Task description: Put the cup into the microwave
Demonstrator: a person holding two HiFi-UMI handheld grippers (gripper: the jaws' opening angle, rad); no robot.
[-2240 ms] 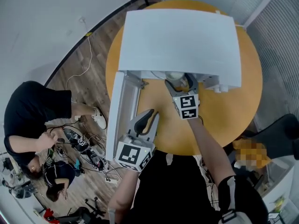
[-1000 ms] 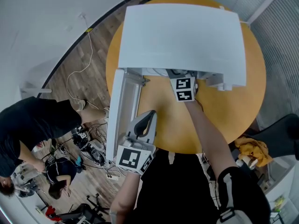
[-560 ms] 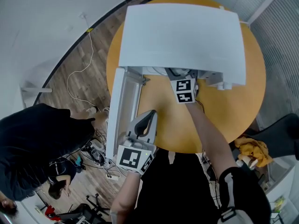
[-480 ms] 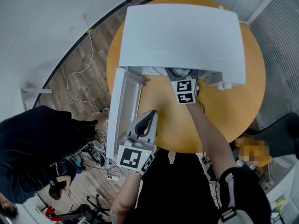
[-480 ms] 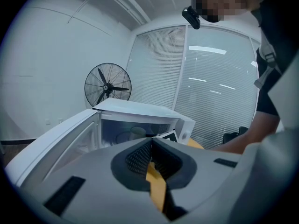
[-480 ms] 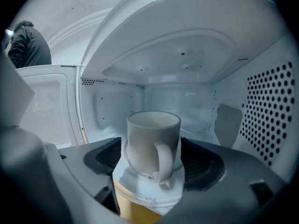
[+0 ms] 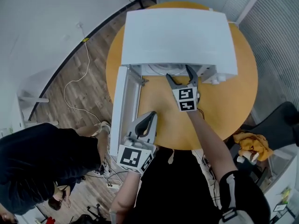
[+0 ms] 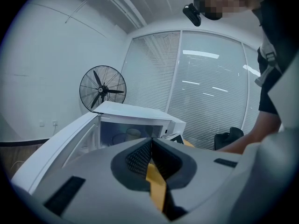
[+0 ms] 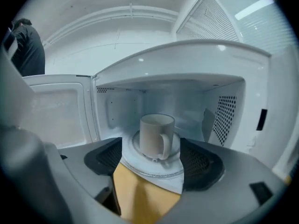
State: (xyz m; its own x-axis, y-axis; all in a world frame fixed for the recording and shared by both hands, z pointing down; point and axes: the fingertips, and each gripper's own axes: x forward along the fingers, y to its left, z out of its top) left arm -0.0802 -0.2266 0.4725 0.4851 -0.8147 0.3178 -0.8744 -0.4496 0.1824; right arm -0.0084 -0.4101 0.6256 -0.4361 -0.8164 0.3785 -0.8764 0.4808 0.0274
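Observation:
A white mug (image 9: 156,134) stands upright on the glass turntable (image 9: 154,169) inside the open white microwave (image 7: 177,36), handle towards me. My right gripper (image 9: 155,161) is open just outside the cavity mouth, apart from the mug and holding nothing. In the head view the right gripper (image 7: 179,73) has its spread tips at the microwave's front edge. The microwave door (image 7: 125,101) hangs open to the left. My left gripper (image 7: 148,118) is shut and empty, low beside the door near the table's front edge. From the left gripper (image 8: 150,146) I look at the door (image 8: 65,141) and the cavity.
The microwave sits on a round yellow table (image 7: 233,101). A person in black (image 7: 42,164) stands on the wooden floor at the lower left, near cables (image 7: 86,64). A dark chair with a yellow cloth (image 7: 252,141) is at the right. A fan (image 8: 102,90) stands by the blinds.
My right gripper has drawn back out of the microwave with its jaws open, leaving the mug on the turntable. The person at the left has moved closer. My left gripper stays shut.

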